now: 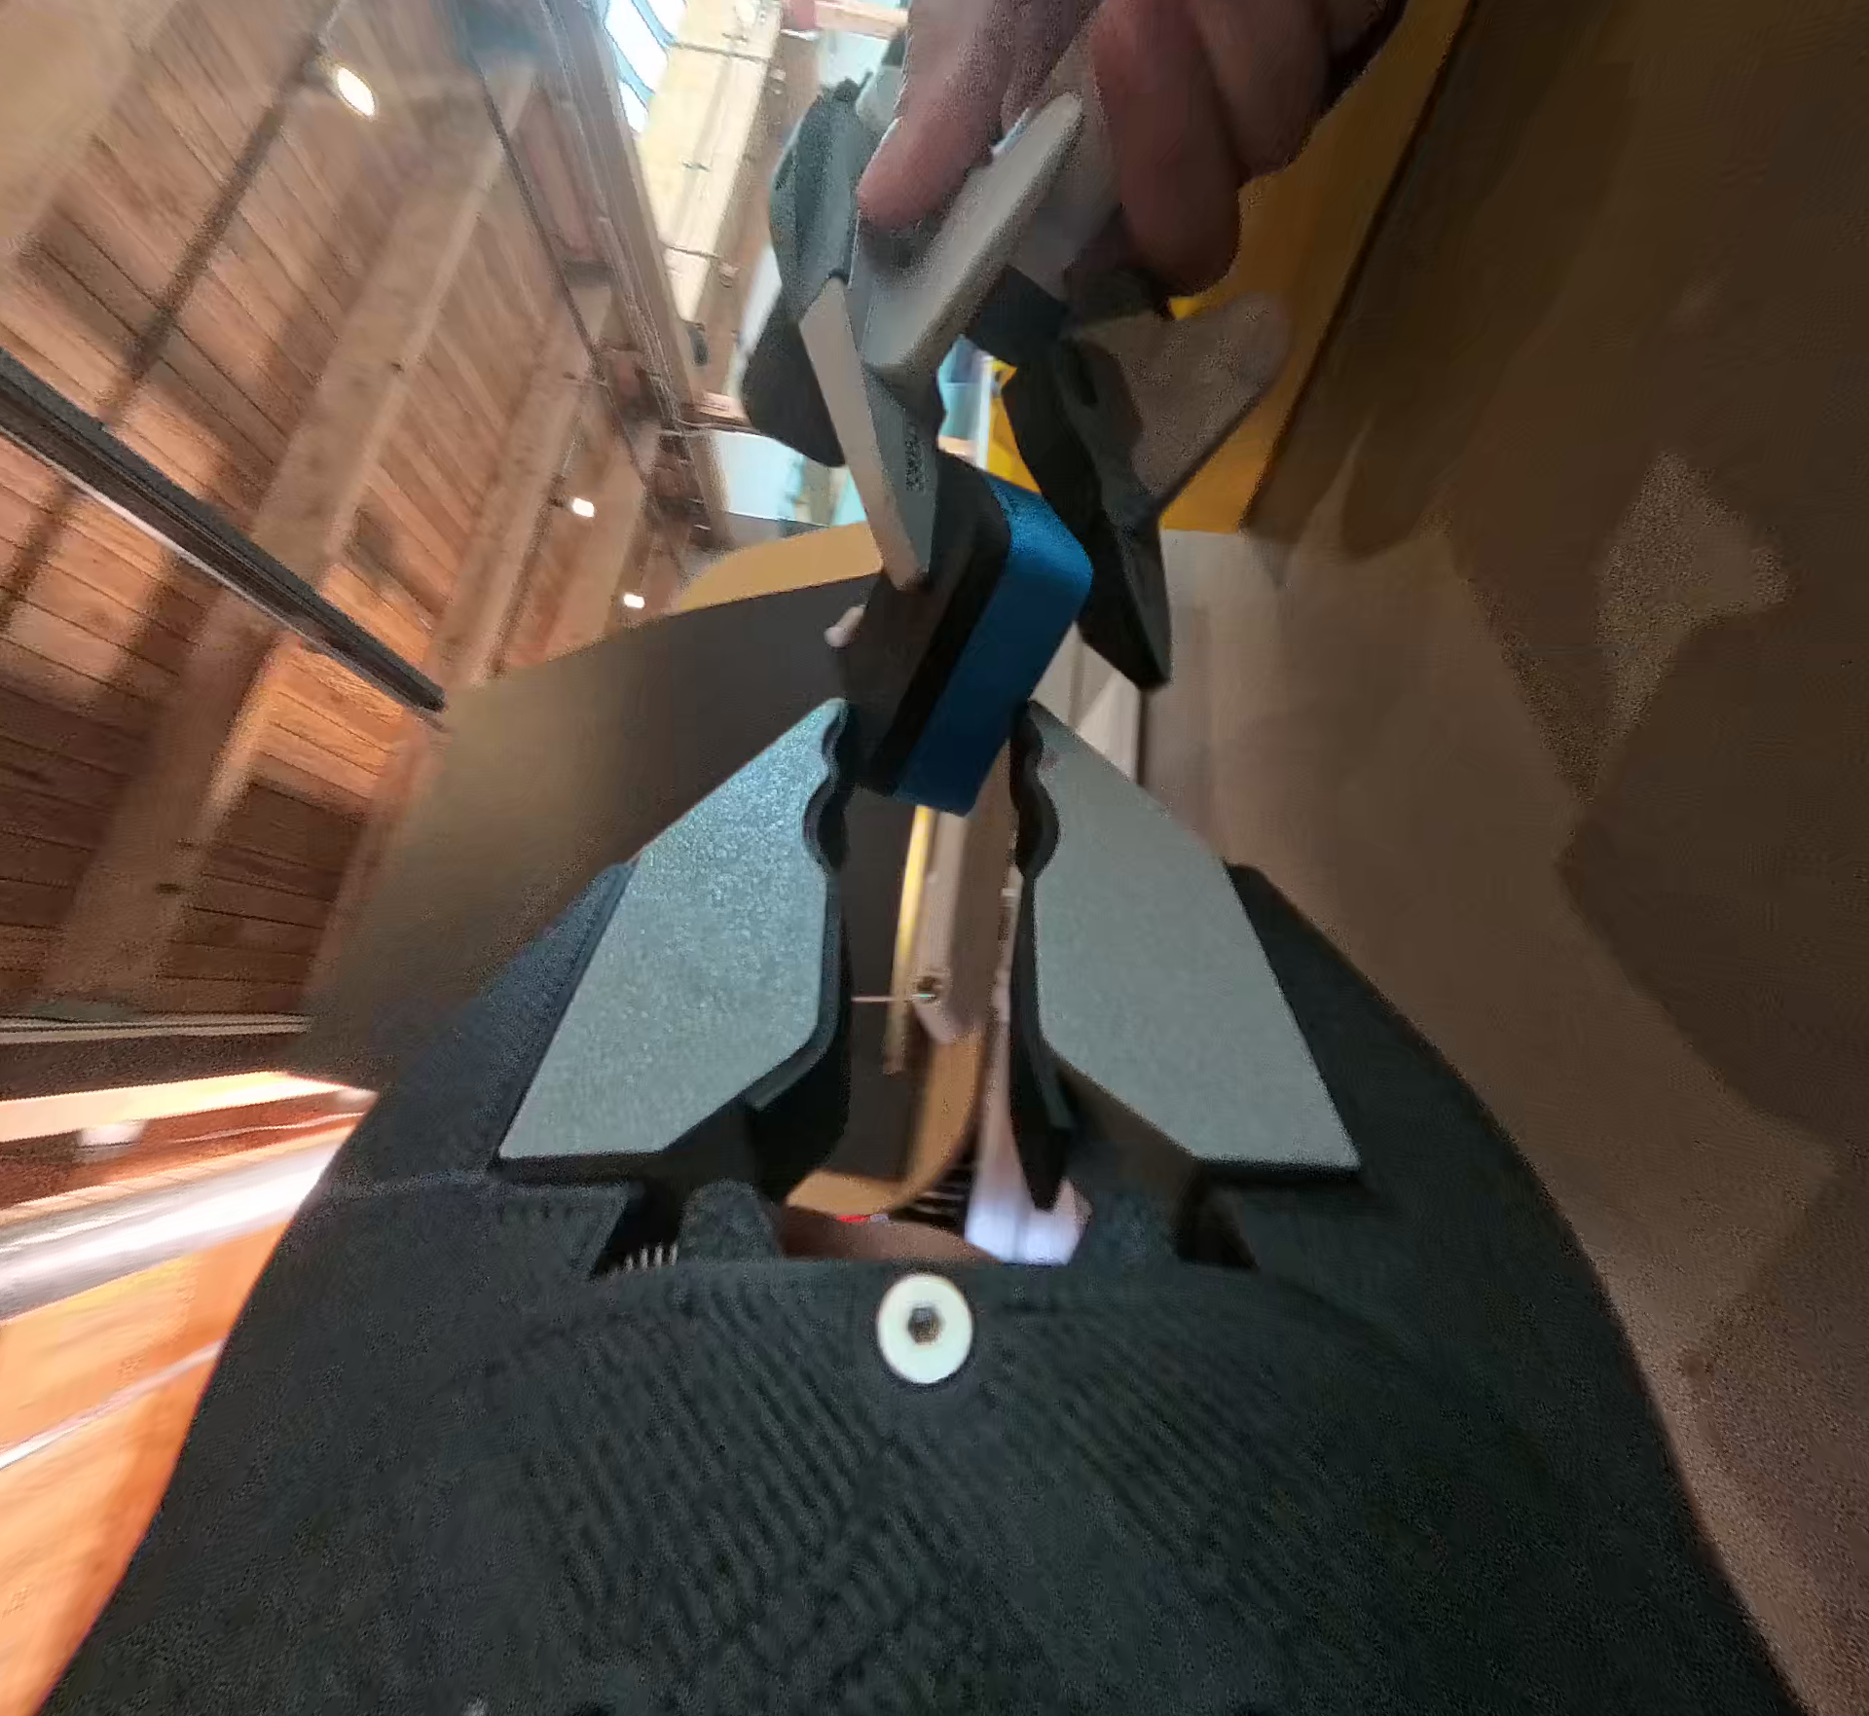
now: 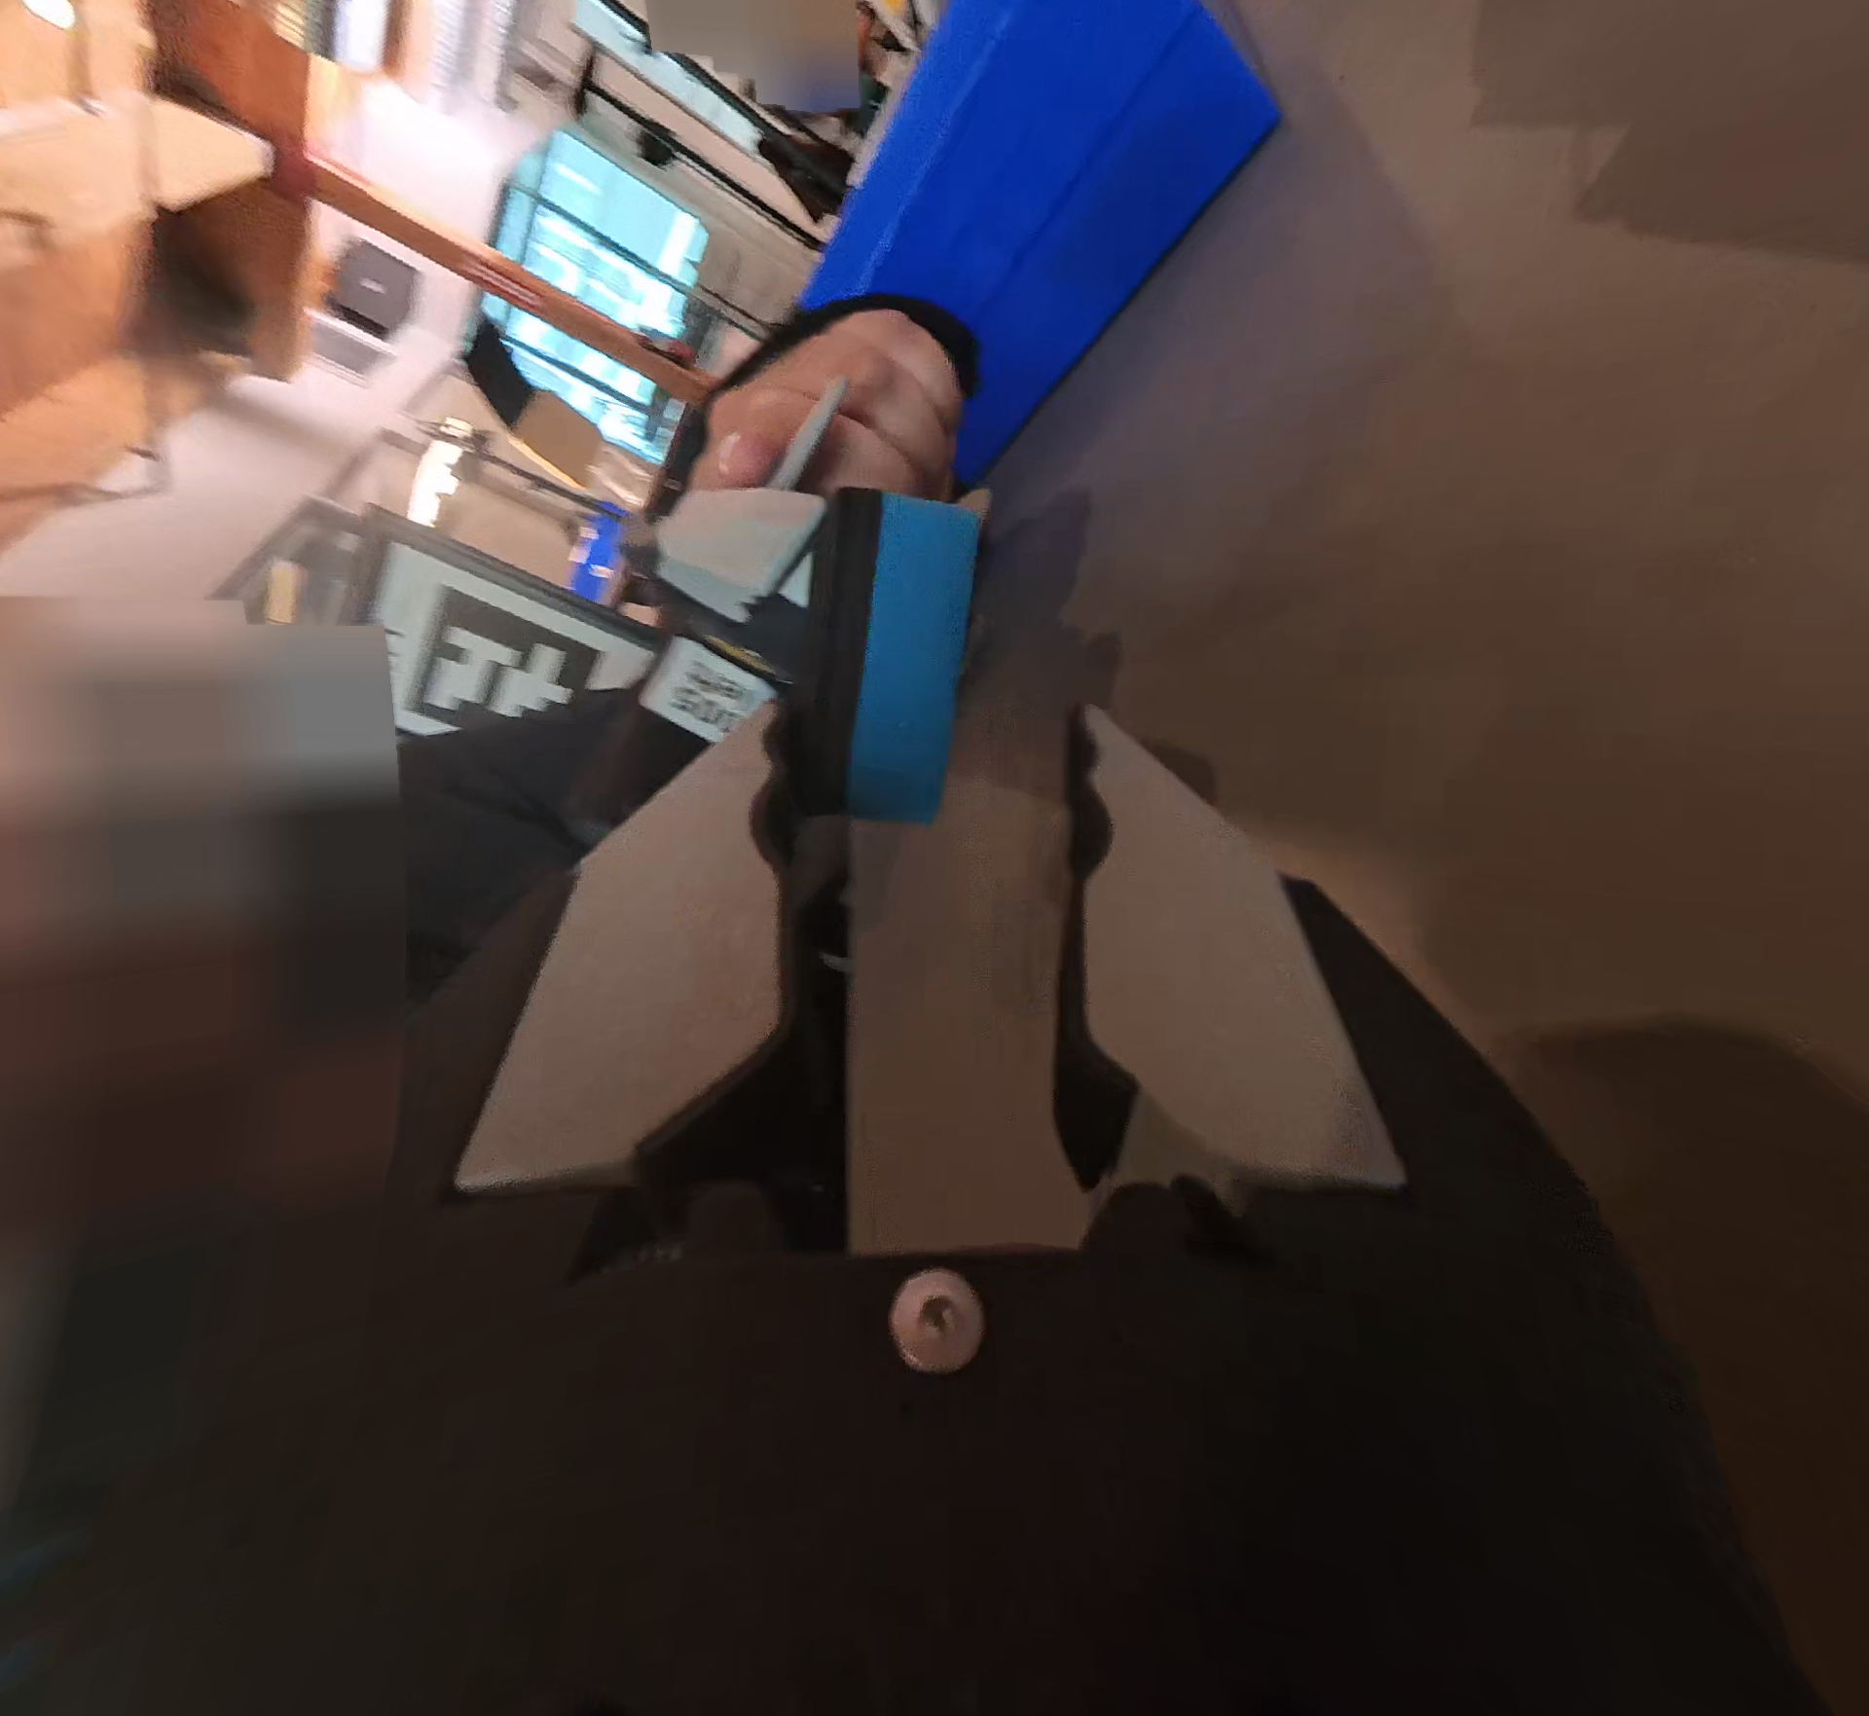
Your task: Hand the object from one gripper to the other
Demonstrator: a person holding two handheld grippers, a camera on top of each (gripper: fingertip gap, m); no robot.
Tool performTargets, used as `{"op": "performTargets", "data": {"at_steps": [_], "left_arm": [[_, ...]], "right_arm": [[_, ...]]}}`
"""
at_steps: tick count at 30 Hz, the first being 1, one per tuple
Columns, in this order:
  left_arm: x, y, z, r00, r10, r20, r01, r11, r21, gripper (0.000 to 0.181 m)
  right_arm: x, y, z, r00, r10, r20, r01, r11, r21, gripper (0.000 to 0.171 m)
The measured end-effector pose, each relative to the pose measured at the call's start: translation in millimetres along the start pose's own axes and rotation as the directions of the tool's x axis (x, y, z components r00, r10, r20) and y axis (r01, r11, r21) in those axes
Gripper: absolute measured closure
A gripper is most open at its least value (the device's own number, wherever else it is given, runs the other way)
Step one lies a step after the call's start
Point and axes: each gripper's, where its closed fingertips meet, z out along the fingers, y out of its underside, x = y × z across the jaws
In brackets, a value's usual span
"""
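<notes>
Both views are rolled on their side and smeared by motion. The background past the grippers is hard to read.

Left wrist view: the left gripper (image 1: 936,757) comes in from 6 o'clock. Its tips pinch the near end of the block (image 1: 971,656), which has one black and one blue layer. The pad contact on the blue side is partly hidden by the block's own edge, so we judge the grip from how closely the tips flank it. The block's far end is covered by the other gripper, which comes in from 12 o'clock. A hand (image 1: 1113,70) is wrapped round that gripper's handle and is cut off by the top edge.

Right wrist view: the right gripper (image 2: 925,732) has its fingers spread wide. The block sits between the tips, close to the 9 o'clock finger and with a clear gap on the 3 o'clock side. We cannot tell if it touches that finger. Beyond the block, at 12 o'clock, a hand in a dark cuff (image 2: 860,413) holds the left gripper, which is mostly hidden behind the block.

A blue bin (image 2: 1042,151) lies at 1 o'clock on a brown surface (image 2: 1517,656). The block is in the air, clear of that surface.
</notes>
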Motion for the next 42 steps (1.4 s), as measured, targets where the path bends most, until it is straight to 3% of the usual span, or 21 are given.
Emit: {"op": "performTargets", "data": {"at_steps": [1,3,5,6,12,14,15,20,22,27,29,37,42], "left_arm": [[2,-1,0,0.998,-0.060,-0.035,0.060,0.998,0.000,0.154],[1,-6,0,0.972,-0.224,-0.071,0.226,0.974,0.023,0.157],[3,-11,0,0.914,-0.382,-0.133,0.389,0.921,0.028,0.158],[2,-11,1,0.887,-0.437,-0.149,0.445,0.895,0.024,0.158],[5,-5,4,0.770,-0.605,-0.206,0.615,0.789,-0.019,0.158],[2,2,4,0.741,-0.643,-0.193,0.649,0.760,-0.040,0.158],[1,5,4,0.727,-0.660,-0.191,0.665,0.746,-0.044,0.158],[4,10,7,0.761,-0.629,-0.157,0.622,0.777,-0.099,0.159],[9,10,8,0.770,-0.614,-0.173,0.604,0.789,-0.108,0.159],[11,9,8,0.771,-0.611,-0.178,0.602,0.791,-0.111,0.159],[12,10,9,0.772,-0.611,-0.175,0.600,0.791,-0.119,0.159],[15,15,12,0.723,-0.671,-0.165,0.657,0.741,-0.138,0.157],[18,18,13,0.708,-0.687,-0.161,0.671,0.726,-0.147,0.136]], "right_arm": [[3,0,-1,0.999,-0.035,-0.031,0.035,0.999,-0.001,0.111],[0,-8,-5,0.991,-0.124,-0.049,0.125,0.991,0.036,0.108],[4,-17,-11,0.969,-0.216,-0.123,0.226,0.972,0.071,0.089],[2,-21,-13,0.957,-0.254,-0.138,0.268,0.959,0.092,0.089],[-16,-28,-20,0.910,-0.396,-0.125,0.412,0.897,0.157,0.113],[-39,-19,-20,0.901,-0.434,0.018,0.425,0.889,0.169,0.077],[-39,-19,-20,0.902,-0.432,0.015,0.424,0.890,0.170,0.076],[-12,-23,-1,0.858,-0.479,-0.183,0.501,0.860,0.099,0.087],[4,-25,2,0.846,-0.464,-0.262,0.495,0.866,0.068,0.107],[12,-27,4,0.877,-0.410,-0.252,0.442,0.893,0.084,0.090],[8,-25,4,0.863,-0.439,-0.250,0.467,0.882,0.066,0.107],[13,-29,4,0.846,-0.442,-0.299,0.479,0.875,0.063,0.107],[8,-42,-12,0.819,-0.446,-0.361,0.516,0.848,0.124,0.107]]}}
